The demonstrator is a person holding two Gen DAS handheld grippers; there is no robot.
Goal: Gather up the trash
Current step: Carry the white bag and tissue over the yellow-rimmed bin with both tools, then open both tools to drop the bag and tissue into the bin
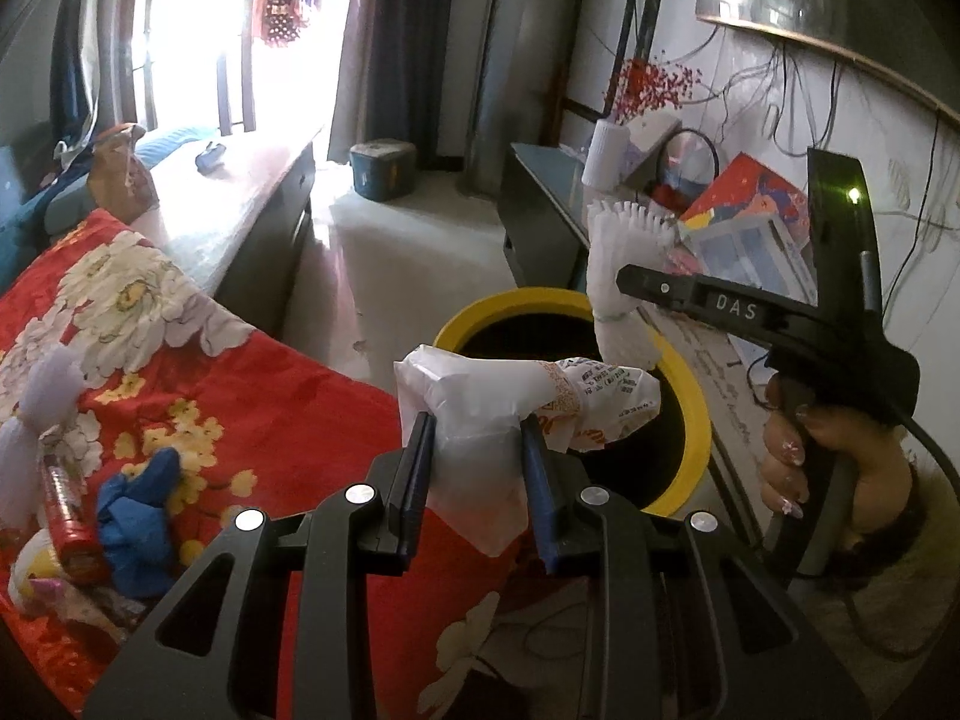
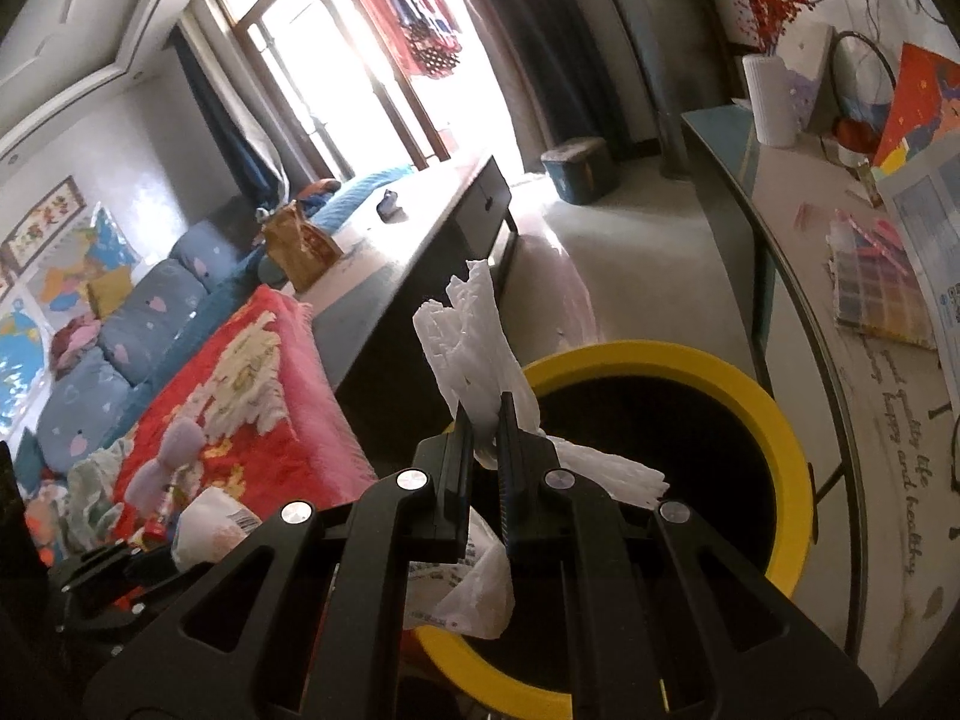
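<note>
My left gripper [image 1: 477, 420] is shut on a crumpled white plastic bag with printed paper [image 1: 510, 402], held at the near rim of the yellow-rimmed black bin [image 1: 696, 420]. My right gripper [image 2: 485, 405] is shut on a white foam net sleeve [image 2: 474, 330], held above the bin's [image 2: 780, 414] left rim; the sleeve also shows in the left wrist view [image 1: 618, 276], above the bin. The white bag [image 2: 474, 588] hangs below my right gripper. More trash lies on the red floral blanket [image 1: 270, 420]: a crumpled blue piece [image 1: 138, 516], a red tube [image 1: 66, 510] and wrappers [image 1: 36, 576].
A low dark table [image 2: 420, 228] with a brown paper bag [image 2: 300, 246] stands behind the blanket. A glass-topped side table [image 2: 840, 360] with a white vase [image 2: 771, 99], papers and boxes is right of the bin. A sofa with blue cushions [image 2: 138, 324] is at far left.
</note>
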